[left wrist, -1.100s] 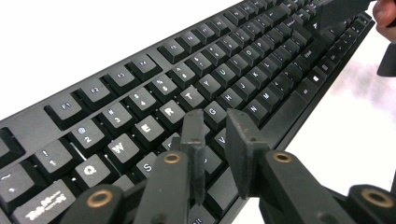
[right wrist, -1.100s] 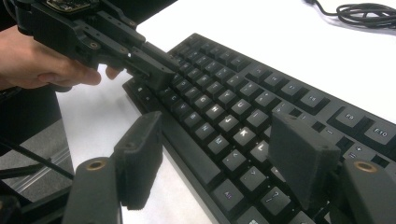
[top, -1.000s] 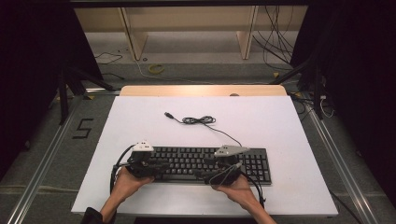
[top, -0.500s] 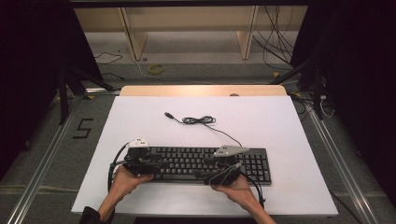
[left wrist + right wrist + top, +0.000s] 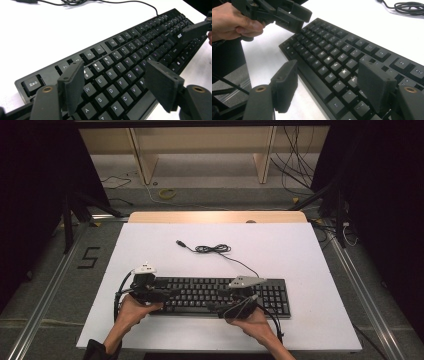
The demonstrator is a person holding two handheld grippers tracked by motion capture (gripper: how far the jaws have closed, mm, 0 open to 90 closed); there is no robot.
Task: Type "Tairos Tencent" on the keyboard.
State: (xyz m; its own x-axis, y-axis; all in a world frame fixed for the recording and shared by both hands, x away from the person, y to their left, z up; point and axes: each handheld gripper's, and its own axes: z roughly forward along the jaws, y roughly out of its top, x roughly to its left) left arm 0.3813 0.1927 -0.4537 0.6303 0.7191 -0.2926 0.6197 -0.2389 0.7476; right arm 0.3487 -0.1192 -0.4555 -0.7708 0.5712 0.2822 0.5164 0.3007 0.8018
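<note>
Black keyboard (image 5: pixel 220 295) on the white table (image 5: pixel 300 250); left hand-held gripper (image 5: pixel 159 295) has edged leftward, right hand-held gripper (image 5: pixel 227 306) hovers, both spread, probably preparing a grasp.

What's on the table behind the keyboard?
Behind the keyboard lies its black cable, loosely coiled on the white table, ending in a USB plug. Where the cable joins the keyboard is hidden by the right gripper.

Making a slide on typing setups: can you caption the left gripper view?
Open left gripper poised above the black keyboard's letter keys on the white table.
</note>
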